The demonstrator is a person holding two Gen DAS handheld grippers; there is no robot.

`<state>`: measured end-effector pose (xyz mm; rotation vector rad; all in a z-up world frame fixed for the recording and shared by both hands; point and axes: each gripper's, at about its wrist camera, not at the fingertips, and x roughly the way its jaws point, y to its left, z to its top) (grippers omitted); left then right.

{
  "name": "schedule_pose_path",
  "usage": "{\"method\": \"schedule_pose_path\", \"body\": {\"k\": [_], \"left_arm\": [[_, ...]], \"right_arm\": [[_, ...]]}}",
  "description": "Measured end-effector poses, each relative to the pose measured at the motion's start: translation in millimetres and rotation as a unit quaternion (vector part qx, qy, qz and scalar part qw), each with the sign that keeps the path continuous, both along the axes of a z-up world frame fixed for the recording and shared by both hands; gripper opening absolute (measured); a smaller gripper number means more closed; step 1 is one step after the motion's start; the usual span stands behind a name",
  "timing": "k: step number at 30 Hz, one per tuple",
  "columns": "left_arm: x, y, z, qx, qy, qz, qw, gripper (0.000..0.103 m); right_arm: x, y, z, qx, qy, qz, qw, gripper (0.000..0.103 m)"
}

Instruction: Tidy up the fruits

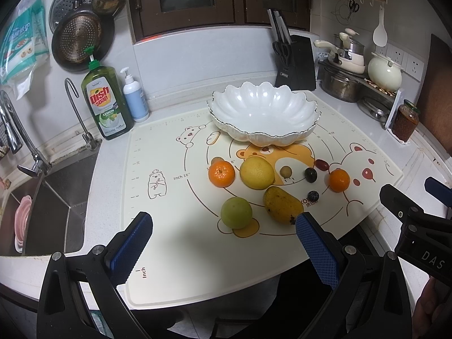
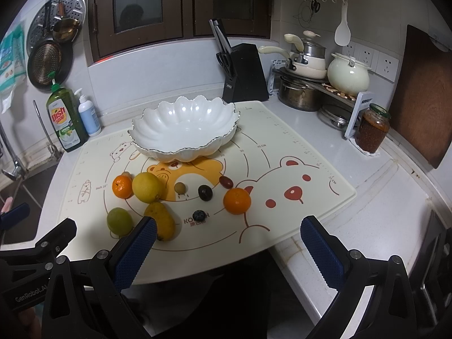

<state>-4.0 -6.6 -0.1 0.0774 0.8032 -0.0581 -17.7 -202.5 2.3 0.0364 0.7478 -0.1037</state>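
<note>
A white scalloped bowl (image 1: 264, 113) (image 2: 185, 128) stands empty at the back of a bear-print mat (image 1: 169, 226) (image 2: 310, 197). In front of it lie a lemon (image 1: 256, 172) (image 2: 147, 187), two tangerines (image 1: 221, 173) (image 1: 339, 180) (image 2: 122, 186) (image 2: 237, 200), a mango (image 1: 282, 204) (image 2: 162, 220), a green fruit (image 1: 236, 212) (image 2: 119, 221) and several small dark fruits (image 1: 310, 174) (image 2: 204, 192). My left gripper (image 1: 223, 250) hovers open near the mat's front edge, nothing between its pads. My right gripper (image 2: 228, 250) is open too, low over the front edge.
A sink (image 1: 56, 197) with a faucet (image 1: 17, 141) lies left of the mat, with a dish soap bottle (image 1: 107, 104) and pump bottle (image 1: 135, 96) behind. A knife block (image 1: 296, 62), pots (image 2: 299, 90) and a jar (image 2: 373, 127) crowd the back right.
</note>
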Motion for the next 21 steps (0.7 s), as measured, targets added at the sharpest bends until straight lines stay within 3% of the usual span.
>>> {"method": "schedule_pose_path", "body": {"k": [21], "left_arm": [[2.6, -3.6, -2.7, 0.003, 0.001, -0.002, 1.0, 0.103]], "right_arm": [[2.6, -4.3, -2.0, 0.006, 0.005, -0.002, 1.0, 0.103]]}}
